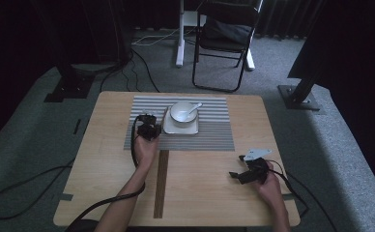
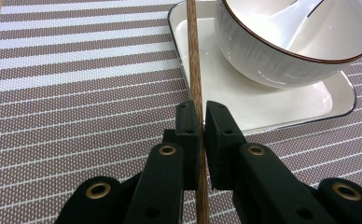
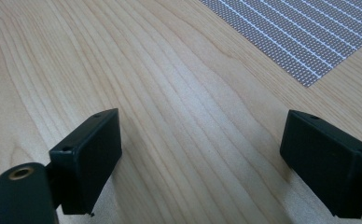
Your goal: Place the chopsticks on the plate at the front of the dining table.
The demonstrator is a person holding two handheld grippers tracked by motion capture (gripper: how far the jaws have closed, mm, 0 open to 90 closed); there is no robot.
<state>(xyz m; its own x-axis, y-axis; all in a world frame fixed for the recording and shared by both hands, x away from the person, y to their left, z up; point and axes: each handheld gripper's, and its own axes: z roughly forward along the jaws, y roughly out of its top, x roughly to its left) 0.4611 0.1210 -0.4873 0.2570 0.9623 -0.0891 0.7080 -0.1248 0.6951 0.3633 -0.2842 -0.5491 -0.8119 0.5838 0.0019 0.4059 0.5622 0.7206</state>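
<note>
My left gripper [image 2: 201, 109] is shut on a thin brown wooden chopstick [image 2: 194, 56], which runs forward over the left rim of a white square tray [image 2: 263, 109]. On the tray stands a white bowl [image 2: 295, 46] with a dark rim and a white spoon [image 2: 286, 14] inside. In the high view the left gripper [image 1: 148, 123] sits just left of the tray [image 1: 181, 130] and bowl [image 1: 181, 113], on the striped placemat [image 1: 209, 135]. My right gripper [image 3: 200, 154] is open just above bare wood, seen in the high view near the table's front right [image 1: 237, 166].
A dark brown strip [image 1: 160, 186] runs along the wooden table [image 1: 103, 159] from the placemat to the front edge. Cables trail off the table's front. A folding chair [image 1: 224, 38] and stand bases sit on the carpet beyond.
</note>
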